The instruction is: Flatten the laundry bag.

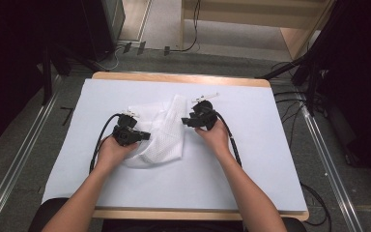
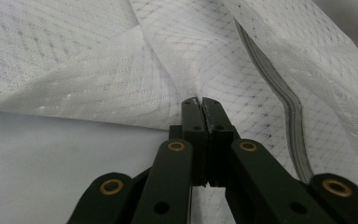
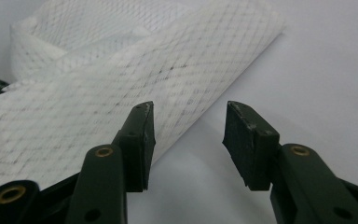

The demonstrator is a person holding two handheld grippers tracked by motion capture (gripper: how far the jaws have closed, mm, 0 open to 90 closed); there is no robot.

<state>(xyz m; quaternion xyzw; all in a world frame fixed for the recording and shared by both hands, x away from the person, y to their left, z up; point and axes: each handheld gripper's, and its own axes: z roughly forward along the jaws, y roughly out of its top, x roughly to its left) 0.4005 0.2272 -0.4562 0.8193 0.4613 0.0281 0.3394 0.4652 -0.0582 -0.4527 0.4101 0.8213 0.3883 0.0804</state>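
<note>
mesh bag [image 1: 163,129]: one white netted bag, half folded and rumpled, lies mid-table on the pale sheet [image 1: 251,164] between the two hands; a grey zip line [image 2: 286,100] runs along it in the left gripper view.
left gripper [image 2: 200,103]: jaws pressed together on a pinch of the mesh near the bag's left edge; in the high view it sits at the bag's near-left side [image 1: 142,136].
right gripper [image 3: 189,123]: jaws spread wide, nothing between them; the left pad hovers over the bag's straight edge, the right pad over bare sheet; in the high view it is at the bag's upper-right side [image 1: 185,121].
risk, thin pinch: the left grip looks like it has only a small fold of net; a sharp pull could likely slip it out or drag the whole bag sideways.
risk, missed edge: the right jaws straddle the edge rather than bracket it; closing from here may catch one layer, or only air, because the mesh lies flat against the sheet.
risk, sheet grab: a low closing move could nip the pale sheet along with the net and ruck it up.
risk, snag: open weave may hook on a jaw corner when released; that is a guess from the fabric's look.
count, bags: one.
count, grippers: two, one per hand.
count, hands: two, forearms coming in from the near edge.
count, cables: two, one black cable [image 1: 101,137] trailing from each gripper.
count, table: one wooden table [image 1: 183,77] under the sheet.
</note>
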